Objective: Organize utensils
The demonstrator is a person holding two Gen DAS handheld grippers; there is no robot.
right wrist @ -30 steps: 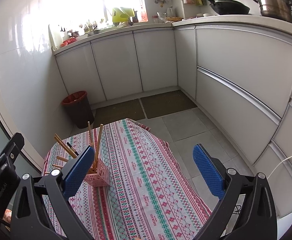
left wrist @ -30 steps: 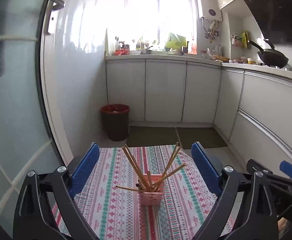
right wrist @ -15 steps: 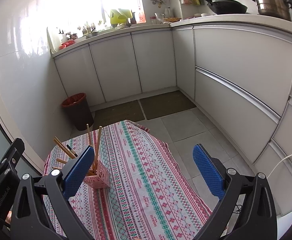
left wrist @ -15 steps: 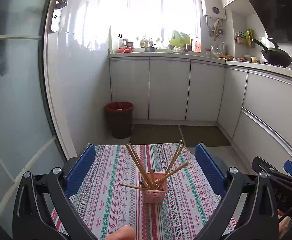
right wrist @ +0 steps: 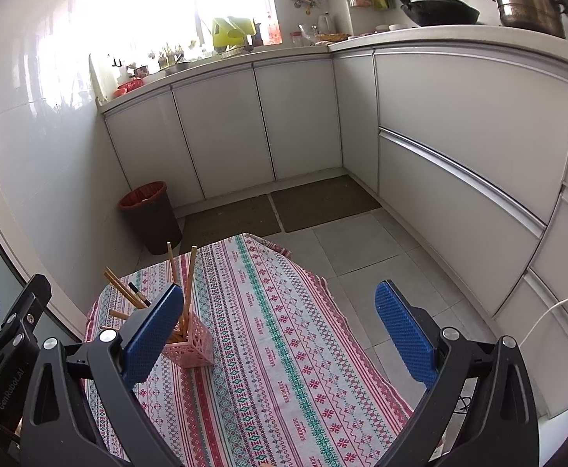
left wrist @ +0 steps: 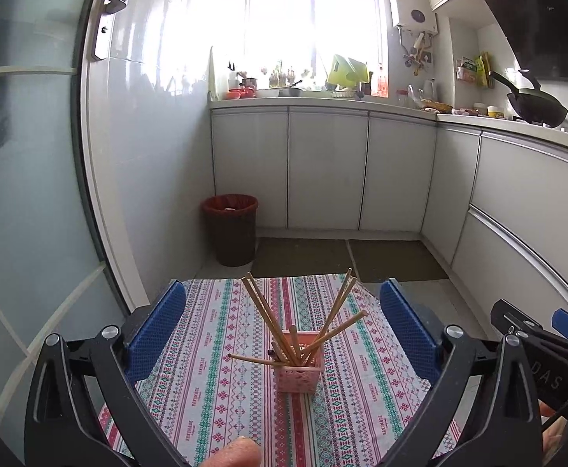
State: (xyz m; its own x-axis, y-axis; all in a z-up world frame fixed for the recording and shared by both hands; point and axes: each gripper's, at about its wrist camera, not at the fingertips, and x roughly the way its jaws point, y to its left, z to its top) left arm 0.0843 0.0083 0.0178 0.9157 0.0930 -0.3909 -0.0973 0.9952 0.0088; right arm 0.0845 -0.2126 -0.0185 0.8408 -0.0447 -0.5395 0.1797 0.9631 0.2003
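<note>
Wooden chopsticks (left wrist: 284,323) all stand in the pink holder (left wrist: 297,373), so sorting looks finished; both the left gripper (left wrist: 282,327) and right gripper (right wrist: 278,330) gape empty, needing only withdrawal.

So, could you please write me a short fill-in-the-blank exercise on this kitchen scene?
1. The chopsticks stand in a ____ holder.
2. The holder sits on a patterned ____.
3. The left claw is ____, with nothing gripped.
4. The bin on the floor has a ____ rim.

Missing words: pink; tablecloth; open; red
</note>
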